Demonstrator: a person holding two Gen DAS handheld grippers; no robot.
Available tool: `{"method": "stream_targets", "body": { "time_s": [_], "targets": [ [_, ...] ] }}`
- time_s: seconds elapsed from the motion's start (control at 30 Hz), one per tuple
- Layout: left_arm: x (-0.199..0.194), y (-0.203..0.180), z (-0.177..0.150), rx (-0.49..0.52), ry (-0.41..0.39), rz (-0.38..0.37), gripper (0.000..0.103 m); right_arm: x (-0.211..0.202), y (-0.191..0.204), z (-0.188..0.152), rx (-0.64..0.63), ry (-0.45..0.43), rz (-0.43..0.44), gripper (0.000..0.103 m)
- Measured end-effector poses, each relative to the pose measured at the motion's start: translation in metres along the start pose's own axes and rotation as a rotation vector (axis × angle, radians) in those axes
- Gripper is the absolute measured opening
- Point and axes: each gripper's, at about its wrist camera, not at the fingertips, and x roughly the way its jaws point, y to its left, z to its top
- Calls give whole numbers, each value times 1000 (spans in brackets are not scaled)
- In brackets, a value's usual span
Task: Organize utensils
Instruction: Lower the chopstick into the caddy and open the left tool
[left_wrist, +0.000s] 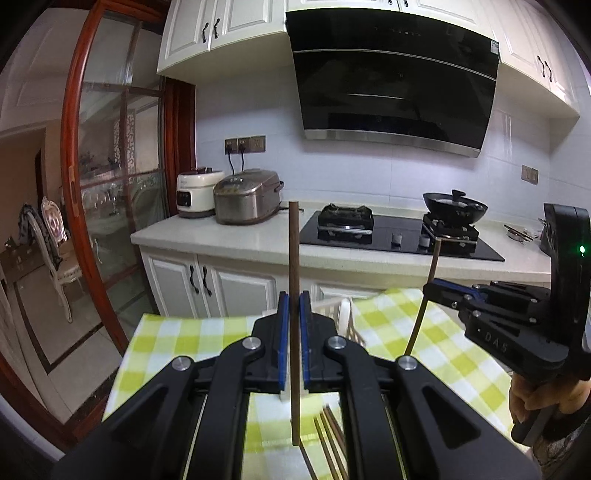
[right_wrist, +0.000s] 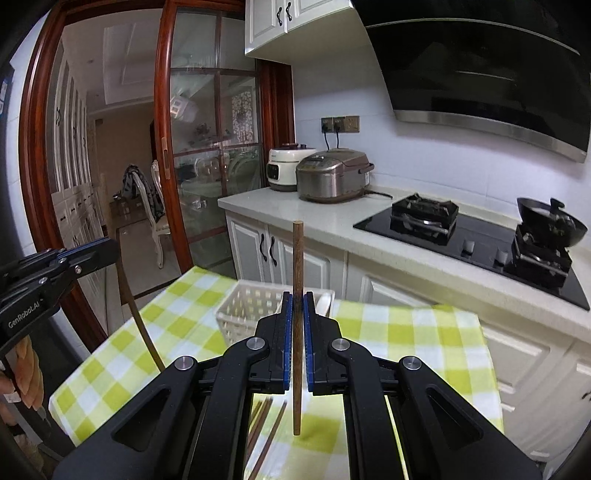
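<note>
A tabletop (right_wrist: 424, 332) draped in a green-and-white checked cloth is seen below both grippers, with a white slatted basket (right_wrist: 251, 306) set at its far edge; something white rests inside the basket, not made out clearly. Loose brown chopsticks (right_wrist: 264, 428) are left lying flat on the cloth, partly hidden under the gripper frames, running roughly toward the camera. Beyond the tabletop a white kitchen counter (left_wrist: 221, 236) is seen, carrying a white cooker (left_wrist: 195, 194), a bronze rice cooker (left_wrist: 247, 197), a black gas hob (left_wrist: 391, 236) and a lidded wok (left_wrist: 456, 206), with a range hood (left_wrist: 395, 81) overhead and a red-framed glass door (left_wrist: 110, 184) to the left. The left gripper (left_wrist: 294, 321) is clenched on one chopstick (left_wrist: 294, 295), pinched between the blue pads near mid-length; the stick is held upright, long axis vertical, top end above the fingers and lower end hanging clear above the cloth. The right gripper (right_wrist: 298, 321) is likewise clamped on a second chopstick (right_wrist: 297, 277), also near vertical and lifted off the cloth. In the left wrist view the right gripper's stick is seen slightly tilted. Nothing is seen blocking the space between the held sticks and the basket. A hand (left_wrist: 532, 395) is seen on the right gripper's handle.
</note>
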Motion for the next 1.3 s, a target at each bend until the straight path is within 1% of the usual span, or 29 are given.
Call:
{"method": "stream_targets", "body": {
  "time_s": [0.1,0.3,0.4,0.47,0.53,0.7,0.8,0.87,1.03,1.17,1.27,1.3],
  "targets": [
    [10,1,24,9,-23,12,6,9,-3,22,-7,-17,-3,6],
    [31,8,81,-3,-72,1,6,24,-11,66,1,-56,-1,6],
    [40,7,99,-2,-95,3,6,30,-12,82,-2,-71,-3,6],
    [47,6,104,-1,-99,4,6,38,-12,86,-3,-71,-4,6],
    [61,6,102,-8,-93,5,6,49,-13,85,2,-64,2,6],
    [104,10,82,-41,-15,-15,6,86,-15,69,24,-8,33,6],
    [131,16,63,-64,51,-39,6,105,-15,57,22,40,49,6],
    [143,18,52,-73,93,-61,6,119,-12,50,10,93,40,6],
    [162,19,31,-58,164,-61,6,140,-5,42,-10,182,46,6],
    [179,25,19,-80,210,-49,6,159,-5,34,8,216,42,6],
    [183,34,12,-106,220,-39,6,171,-11,29,36,230,42,10],
    [184,36,10,-109,219,-30,8,173,-12,28,36,229,37,13]
  ]
}}
